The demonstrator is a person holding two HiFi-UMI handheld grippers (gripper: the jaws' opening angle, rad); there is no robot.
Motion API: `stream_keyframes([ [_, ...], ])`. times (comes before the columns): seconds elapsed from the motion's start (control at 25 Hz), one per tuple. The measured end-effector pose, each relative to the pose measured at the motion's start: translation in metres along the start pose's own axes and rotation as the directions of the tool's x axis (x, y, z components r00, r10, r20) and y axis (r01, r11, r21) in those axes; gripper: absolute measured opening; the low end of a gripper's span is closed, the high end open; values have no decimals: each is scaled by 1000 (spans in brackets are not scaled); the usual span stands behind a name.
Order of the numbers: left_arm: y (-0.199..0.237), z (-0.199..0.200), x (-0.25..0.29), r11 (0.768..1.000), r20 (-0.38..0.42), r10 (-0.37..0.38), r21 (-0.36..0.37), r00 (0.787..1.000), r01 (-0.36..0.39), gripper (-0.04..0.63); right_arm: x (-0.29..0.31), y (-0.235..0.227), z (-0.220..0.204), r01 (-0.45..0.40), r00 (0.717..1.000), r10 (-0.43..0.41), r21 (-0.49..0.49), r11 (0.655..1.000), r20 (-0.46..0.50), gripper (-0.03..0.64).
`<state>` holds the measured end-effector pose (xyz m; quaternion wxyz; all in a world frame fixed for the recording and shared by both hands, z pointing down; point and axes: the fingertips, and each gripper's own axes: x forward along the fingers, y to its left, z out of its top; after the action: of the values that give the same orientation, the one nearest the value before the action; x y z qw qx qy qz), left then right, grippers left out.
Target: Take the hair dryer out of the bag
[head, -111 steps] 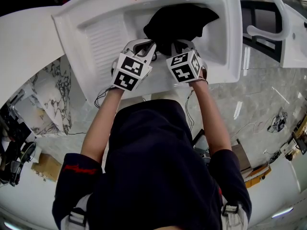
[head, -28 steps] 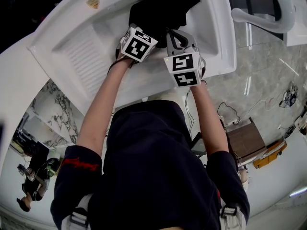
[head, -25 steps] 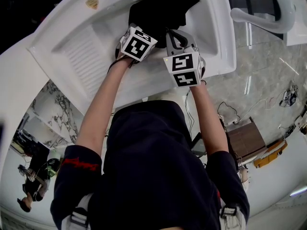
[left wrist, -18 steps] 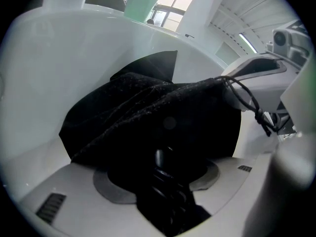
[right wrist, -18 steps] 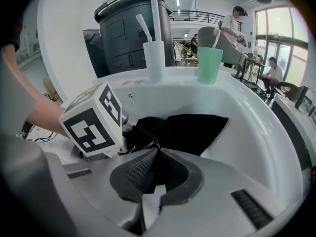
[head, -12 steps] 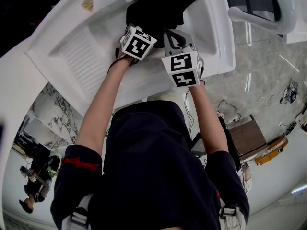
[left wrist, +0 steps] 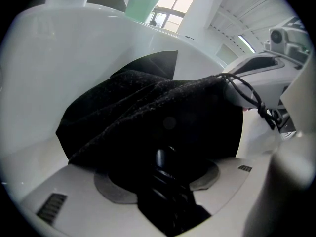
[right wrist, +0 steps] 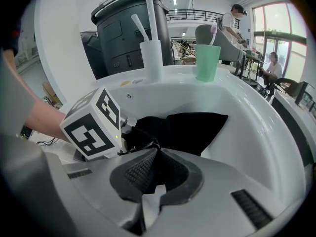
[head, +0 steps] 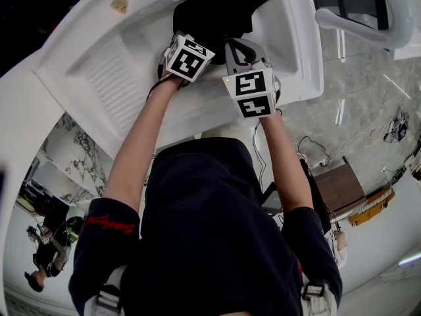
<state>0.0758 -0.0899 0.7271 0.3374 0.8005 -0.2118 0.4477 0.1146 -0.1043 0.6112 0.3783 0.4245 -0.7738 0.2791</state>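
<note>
The black cloth drawstring bag lies slumped in the white moulded sink, at 12 o'clock from both claws in the head view. The right claw is nearly closed. It pinches a peak of the bag's rim fabric beside the thin black drawstring. In the left gripper view that pinch sits at about 2 o'clock and lifts the rim like a tent. The left claw has just been opening and stands wide, its grey pads bare. A glossy dark ribbed shape sits between them, not pressed. I take that shape for part of the hair dryer, perhaps its handle or folded cord; the rest is hidden inside the bag. Its long axis seems to run from 6 o'clock up to 12 o'clock, along the left claw's own line and into the bag's mouth. The left hand is therefore the nearer one, and the pull would likely come back toward 6 o'clock while the right claw holds the cloth. On the sink's far ledge, a white cup holds what look like white toothbrushes, and a mint-green cup holds a pink-headed brush.
</note>
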Motion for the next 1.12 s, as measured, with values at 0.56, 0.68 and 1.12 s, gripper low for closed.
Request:
stream_keyframes([
  [0.56,0,2,-6,1000,8,16,-4,1000,-16,224,-2,-2,1,1,1000,-1,-31,1000,-6,43],
  [0.68,1,2,-7,1000,2,1,-16,1000,-1,222,-2,-1,3,0,1000,0,-34,999,-3,43],
  [1.12,-8,3,-18,994,16,-66,-92,998,67,222,-2,0,4,11,1000,-12,-42,999,-8,43],
])
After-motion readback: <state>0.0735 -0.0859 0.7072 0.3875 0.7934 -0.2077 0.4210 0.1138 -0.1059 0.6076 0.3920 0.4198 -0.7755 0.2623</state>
